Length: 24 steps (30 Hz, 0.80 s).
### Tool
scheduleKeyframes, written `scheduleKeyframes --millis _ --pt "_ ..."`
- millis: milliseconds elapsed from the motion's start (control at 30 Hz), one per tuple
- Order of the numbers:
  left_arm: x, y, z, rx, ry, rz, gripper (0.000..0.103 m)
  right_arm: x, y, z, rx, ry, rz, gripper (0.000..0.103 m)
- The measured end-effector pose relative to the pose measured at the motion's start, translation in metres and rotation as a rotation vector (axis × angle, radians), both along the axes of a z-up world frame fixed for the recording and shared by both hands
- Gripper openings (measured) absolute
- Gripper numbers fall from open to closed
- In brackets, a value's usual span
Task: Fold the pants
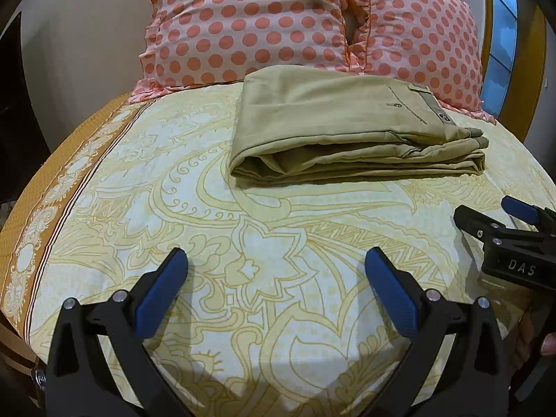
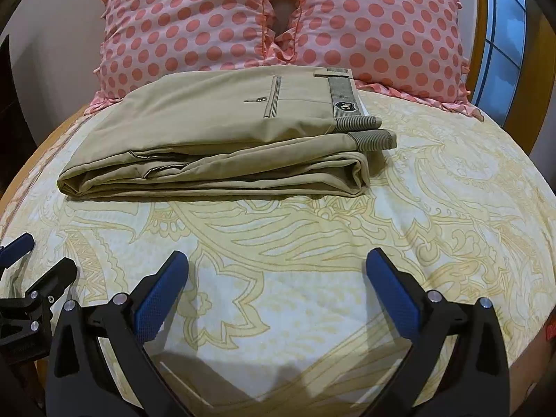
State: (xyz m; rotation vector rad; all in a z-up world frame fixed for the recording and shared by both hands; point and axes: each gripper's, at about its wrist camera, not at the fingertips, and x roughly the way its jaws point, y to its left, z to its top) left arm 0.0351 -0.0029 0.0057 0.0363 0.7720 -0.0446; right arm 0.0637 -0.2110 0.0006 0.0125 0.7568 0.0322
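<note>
Khaki pants [image 1: 333, 121] lie folded in a flat stack on the bed, waistband to the right, back pocket up; they also show in the right wrist view [image 2: 222, 139]. My left gripper [image 1: 276, 260] is open and empty, held above the sheet well short of the pants. My right gripper [image 2: 278, 262] is open and empty too, the same distance back. The right gripper also shows at the right edge of the left wrist view [image 1: 486, 213]. The left gripper shows at the left edge of the right wrist view [image 2: 41, 257].
The bed carries a cream sheet with yellow floral print [image 1: 278, 243], with a brown border on the left [image 1: 31, 243]. Two pink polka-dot pillows [image 2: 194, 24] [image 2: 378, 31] stand just behind the pants. A window [image 2: 500, 34] is at the back right.
</note>
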Motion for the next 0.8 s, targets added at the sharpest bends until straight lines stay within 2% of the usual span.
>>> scheduleKeyframes --millis 800 --pt "0.0007 0.0019 -0.0002 0.0 -0.002 -0.006 0.101 0.0 -0.0006 0.0011 0.0 -0.003 0.002 0.102"
